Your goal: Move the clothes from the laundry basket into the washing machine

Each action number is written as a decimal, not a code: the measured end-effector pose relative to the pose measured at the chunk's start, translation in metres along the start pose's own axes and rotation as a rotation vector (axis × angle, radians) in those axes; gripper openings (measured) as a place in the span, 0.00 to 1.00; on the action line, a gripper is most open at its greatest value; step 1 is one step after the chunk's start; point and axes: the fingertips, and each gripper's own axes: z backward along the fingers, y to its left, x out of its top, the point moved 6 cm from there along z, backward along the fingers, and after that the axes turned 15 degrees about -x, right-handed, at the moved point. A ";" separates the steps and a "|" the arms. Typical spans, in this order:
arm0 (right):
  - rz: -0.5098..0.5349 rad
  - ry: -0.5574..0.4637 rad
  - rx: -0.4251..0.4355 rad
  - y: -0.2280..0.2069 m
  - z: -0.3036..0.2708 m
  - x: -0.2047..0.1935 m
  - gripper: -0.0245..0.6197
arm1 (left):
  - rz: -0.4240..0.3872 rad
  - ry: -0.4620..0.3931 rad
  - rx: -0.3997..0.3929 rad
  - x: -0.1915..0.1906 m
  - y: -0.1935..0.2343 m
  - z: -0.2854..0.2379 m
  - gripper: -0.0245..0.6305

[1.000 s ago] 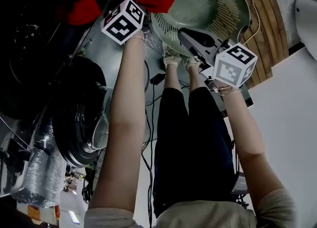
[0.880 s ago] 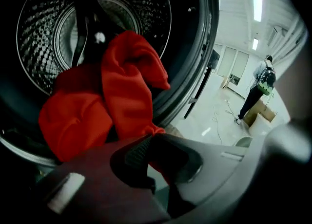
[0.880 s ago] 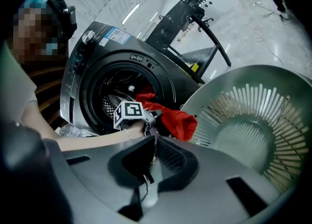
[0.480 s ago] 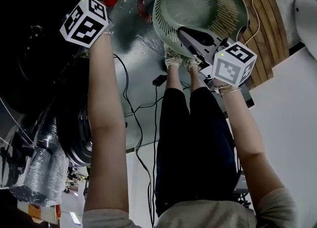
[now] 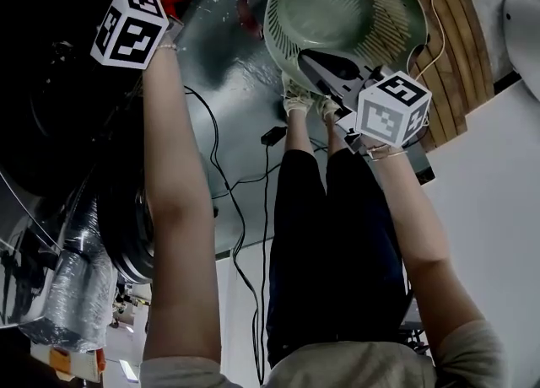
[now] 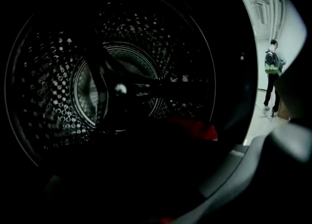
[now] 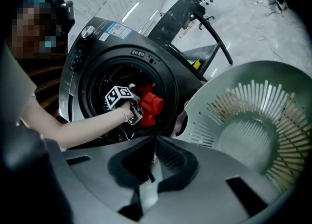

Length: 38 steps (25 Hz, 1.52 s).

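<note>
Red garment (image 7: 148,103) bunches in the washing machine's drum (image 6: 48,72), at ten o'clock in the right gripper view, against the left gripper (image 7: 136,112), whose jaws are opening to drop it there. The laundry basket (image 7: 253,121) sits at three o'clock. The right gripper (image 7: 148,169), jaws together by its rim, probably steadies it.

A red garment (image 7: 148,103) was seen bunched in the mouth of the dark front-loading washing machine (image 7: 92,43). It lay right at the tips of the left gripper (image 7: 138,114), whose jaws were opening. Whether cloth lay between them could not be told in the dark. Beyond those jaws the perforated steel drum (image 6: 53,96) was seen. The pale green slatted laundry basket (image 7: 253,86) was tipped up, its mouth open, just to the right of the closed jaws of the right gripper (image 7: 152,142).
</note>
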 end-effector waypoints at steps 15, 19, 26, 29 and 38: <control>-0.008 -0.015 -0.015 -0.004 0.003 -0.004 0.07 | 0.275 0.292 -0.008 -0.126 -0.031 0.061 0.48; -0.009 -0.010 -0.020 -0.008 0.003 -0.004 0.07 | 0.241 0.303 0.037 -0.124 -0.037 0.057 0.29; -0.004 -0.017 -0.017 -0.011 0.005 0.003 0.07 | 0.177 0.086 -0.047 -0.072 -0.027 0.033 0.09; 0.003 -0.020 -0.014 -0.011 0.005 0.005 0.07 | 0.136 0.041 -0.013 -0.046 -0.008 0.010 0.08; 0.002 -0.012 -0.019 -0.015 0.005 0.001 0.07 | 0.015 -0.180 0.035 0.022 0.009 -0.013 0.08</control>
